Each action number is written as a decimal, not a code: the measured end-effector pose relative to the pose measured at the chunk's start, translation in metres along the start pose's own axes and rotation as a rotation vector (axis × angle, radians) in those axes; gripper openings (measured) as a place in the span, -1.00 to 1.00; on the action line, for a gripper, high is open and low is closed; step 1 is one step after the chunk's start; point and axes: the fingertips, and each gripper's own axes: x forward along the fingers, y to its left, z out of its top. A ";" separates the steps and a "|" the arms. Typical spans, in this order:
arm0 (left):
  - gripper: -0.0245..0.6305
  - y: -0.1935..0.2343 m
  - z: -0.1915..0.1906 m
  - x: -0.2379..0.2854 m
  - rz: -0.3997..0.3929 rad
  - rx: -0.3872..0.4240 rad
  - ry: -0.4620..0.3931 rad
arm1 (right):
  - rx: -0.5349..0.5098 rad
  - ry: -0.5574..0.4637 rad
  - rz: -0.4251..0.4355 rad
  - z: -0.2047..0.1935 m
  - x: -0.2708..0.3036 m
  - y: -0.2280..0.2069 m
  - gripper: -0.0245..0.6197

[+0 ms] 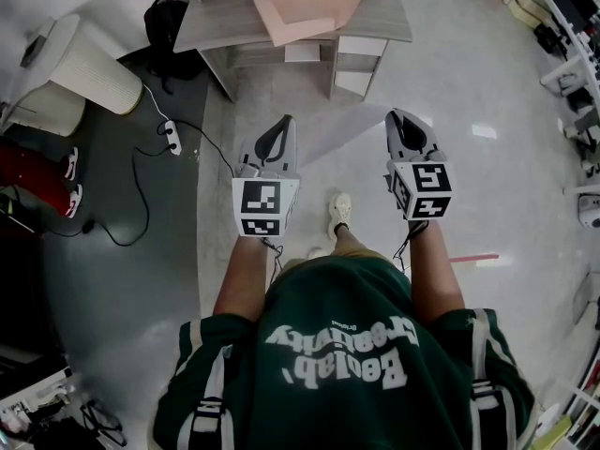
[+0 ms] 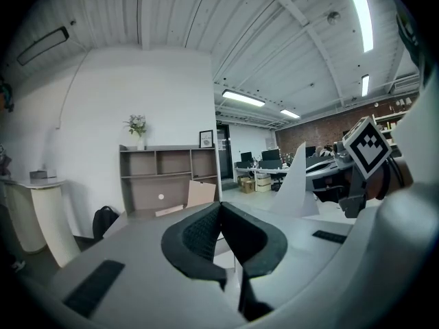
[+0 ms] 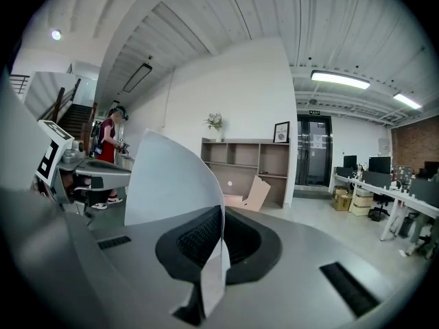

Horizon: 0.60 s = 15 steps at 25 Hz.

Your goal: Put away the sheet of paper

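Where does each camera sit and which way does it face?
Head view: on the head, facing steeply down; shows forearms, left gripper, right gripper.
Left gripper view: on the left gripper; jaws together, empty.
Right gripper view: on the right gripper; jaws clamping the sheet of paper.
Both gripper views face the shelf unit.
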 end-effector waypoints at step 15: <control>-0.87 0.042 0.025 0.158 0.074 -0.004 0.012 | -0.015 0.035 0.086 0.031 0.149 -0.094 -0.82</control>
